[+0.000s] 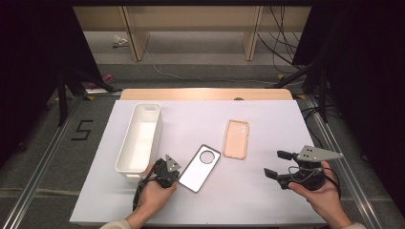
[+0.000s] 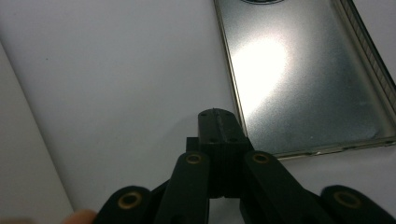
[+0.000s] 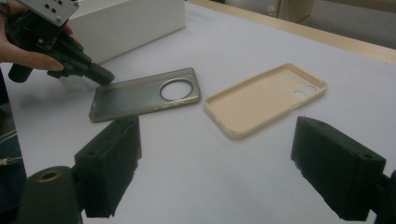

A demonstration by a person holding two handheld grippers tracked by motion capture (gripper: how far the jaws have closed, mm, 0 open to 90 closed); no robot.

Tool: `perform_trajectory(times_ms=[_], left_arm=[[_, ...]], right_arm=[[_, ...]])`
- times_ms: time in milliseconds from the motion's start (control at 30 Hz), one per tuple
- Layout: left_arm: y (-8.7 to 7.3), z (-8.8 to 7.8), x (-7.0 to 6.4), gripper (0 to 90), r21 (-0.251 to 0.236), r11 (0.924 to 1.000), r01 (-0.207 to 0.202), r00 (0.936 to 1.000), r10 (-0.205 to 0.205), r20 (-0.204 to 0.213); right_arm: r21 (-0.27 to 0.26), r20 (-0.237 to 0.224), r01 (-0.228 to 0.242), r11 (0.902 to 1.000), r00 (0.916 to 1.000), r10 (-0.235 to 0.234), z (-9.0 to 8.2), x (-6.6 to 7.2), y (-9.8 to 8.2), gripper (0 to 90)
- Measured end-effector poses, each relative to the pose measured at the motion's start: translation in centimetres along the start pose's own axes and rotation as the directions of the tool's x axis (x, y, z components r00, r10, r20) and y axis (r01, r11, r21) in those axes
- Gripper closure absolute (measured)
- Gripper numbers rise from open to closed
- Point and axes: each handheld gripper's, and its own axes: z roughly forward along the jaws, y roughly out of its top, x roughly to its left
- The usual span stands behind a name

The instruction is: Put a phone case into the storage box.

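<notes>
Best to keep the left gripper [image 2: 219, 122], fingers shut tight on nothing, low against the near corner of the grey phone case [image 1: 200, 168] lying flat on the bench [image 1: 267, 200] beside the white bin [image 1: 138, 138], nudging gently, with the right gripper [image 1: 278, 163] wide open, empty, ready.

Your table cover [image 1: 248, 200]: plain white, no pattern. Table edge [image 1: 205, 94] at far side: light wood. Bin [image 1: 139, 138] at your left: white throughout. Near case [image 1: 200, 168]: smoky grey-clear, darker rim, round cutout, pale glare on its surface. Far case [image 1: 236, 139]: peach-beige, plain. Your left gripper [image 1: 174, 177]: black, grey plate on top. Your right gripper [image 1: 277, 164]: black, grey plate, brass-coloured pivots. Floor [image 1: 81, 130]: grey, black "5" marked at left.
</notes>
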Motion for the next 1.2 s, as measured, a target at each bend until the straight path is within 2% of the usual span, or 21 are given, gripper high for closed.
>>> perform_trajectory(times_ms=[167, 300, 567, 767, 1067, 1200], left_arm=[[0.0, 0.0, 0.0, 89.9, 0.005, 0.9999, -0.011, 0.9999, 0.011, 0.002], [0.0, -0.2, -0.2, 89.9, 0.011, 0.9999, 0.005, 0.9994, -0.006, 0.033], [0.0, -0.3, -0.5, 89.9, 0.023, 0.9997, 0.006, 0.9982, -0.008, 0.060], [0.0, -0.6, -1.2, 90.0, 0.038, 0.9990, -0.022, 0.9967, 0.019, 0.079], [0.1, -0.7, -2.2, 89.9, 0.040, 0.9986, -0.035, 0.9938, 0.031, 0.107], [0.2, -0.8, -2.6, 89.9, 0.039, 0.9976, -0.057, 0.9922, 0.052, 0.113]], right_arm=[[0.000, 0.001, 0.002, 1.0000, 1.0000, -0.002, 0.0, 0.0, 0.0, 17.0], [-0.001, 0.004, 0.002, 1.0000, 1.0000, -0.002, 0.0, 0.0, 0.0, 17.0], [0.002, 0.007, 0.004, 1.0000, 1.0000, -0.004, -0.1, 0.0, 0.0, 17.1], [-0.002, 0.007, 0.003, 1.0000, 1.0000, -0.003, -0.1, 0.0, 0.0, 17.1], [-0.004, 0.007, 0.004, 1.0000, 1.0000, -0.004, -0.1, 0.0, 0.0, 17.2], [-0.002, 0.007, 0.005, 1.0000, 1.0000, -0.005, -0.1, 0.0, 0.0, 17.2]])
